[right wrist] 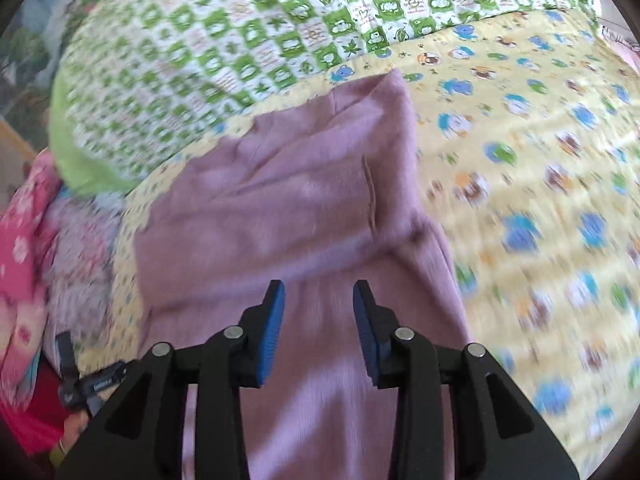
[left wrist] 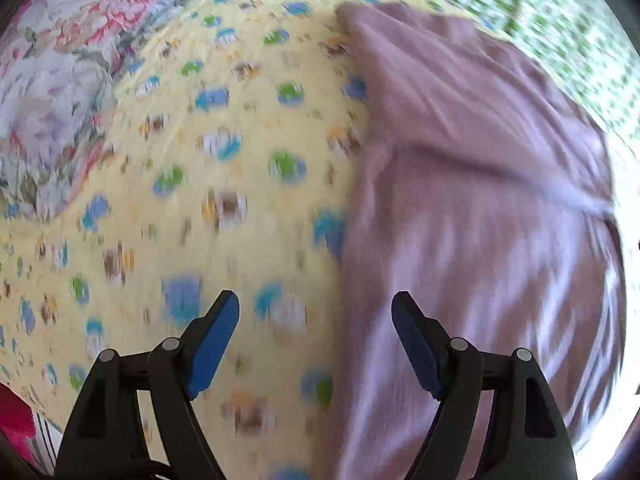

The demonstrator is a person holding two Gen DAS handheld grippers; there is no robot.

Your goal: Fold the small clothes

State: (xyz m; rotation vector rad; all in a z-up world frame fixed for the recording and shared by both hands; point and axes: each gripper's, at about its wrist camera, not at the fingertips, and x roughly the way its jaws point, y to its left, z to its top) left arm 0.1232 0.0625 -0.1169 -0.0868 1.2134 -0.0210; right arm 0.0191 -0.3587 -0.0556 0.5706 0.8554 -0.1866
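Note:
A mauve knitted garment lies on a yellow cartoon-print sheet, partly folded with a flap across its upper part. My left gripper is open and empty, hovering over the garment's left edge. In the right wrist view the same garment lies ahead, with a small slit near its fold. My right gripper is open and empty, above the garment's lower part. Both views are blurred by motion.
A green-and-white checked quilt lies beyond the garment. A floral pillow sits at the far left in the left wrist view. Pink floral clothes are piled at the left in the right wrist view. The yellow sheet extends to the right.

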